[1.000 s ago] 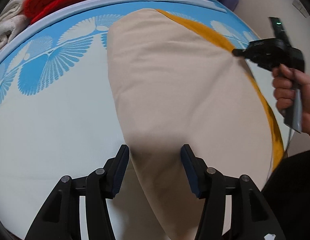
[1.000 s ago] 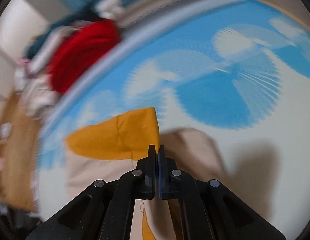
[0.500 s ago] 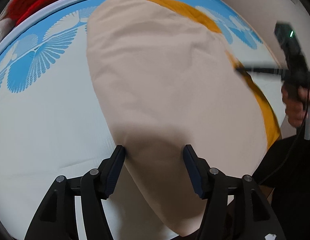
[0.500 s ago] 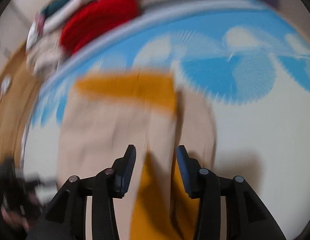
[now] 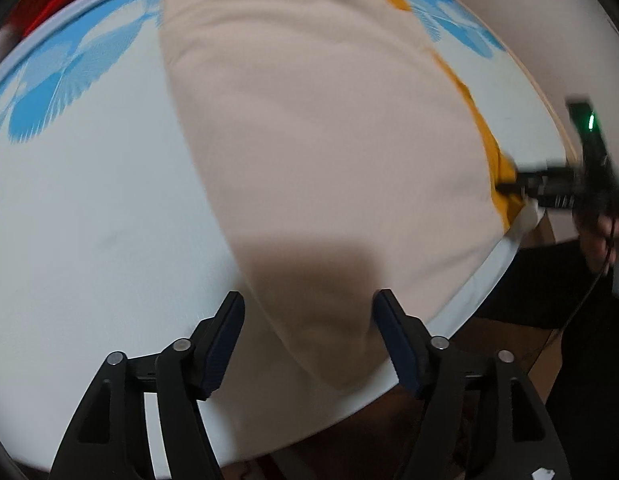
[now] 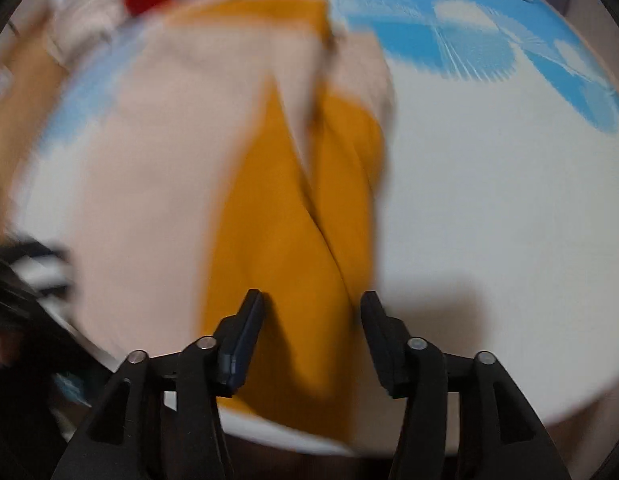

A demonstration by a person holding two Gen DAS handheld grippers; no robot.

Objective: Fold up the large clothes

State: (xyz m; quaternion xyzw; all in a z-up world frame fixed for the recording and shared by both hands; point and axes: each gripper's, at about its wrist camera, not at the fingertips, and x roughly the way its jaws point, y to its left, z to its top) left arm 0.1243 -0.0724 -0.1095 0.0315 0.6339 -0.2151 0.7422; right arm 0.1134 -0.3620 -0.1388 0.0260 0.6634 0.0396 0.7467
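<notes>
A white bed sheet (image 5: 89, 208) with blue fan prints carries the beige garment (image 5: 309, 128), its mustard lining (image 6: 277, 232) showing along the near edge; the left gripper (image 5: 307, 320) and right gripper (image 6: 311, 320) both hover over it, jaws opening, gripping nothing; the hem overhangs the mattress edge, so cloth may slide off or the fold may spring loose.

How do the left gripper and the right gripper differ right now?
The left gripper hangs over the garment's beige side; the right gripper hangs over its mustard side. The left view is fairly sharp; the right view is blurred. Shared: both sets of jaws are opening, pressing on no cloth.
</notes>
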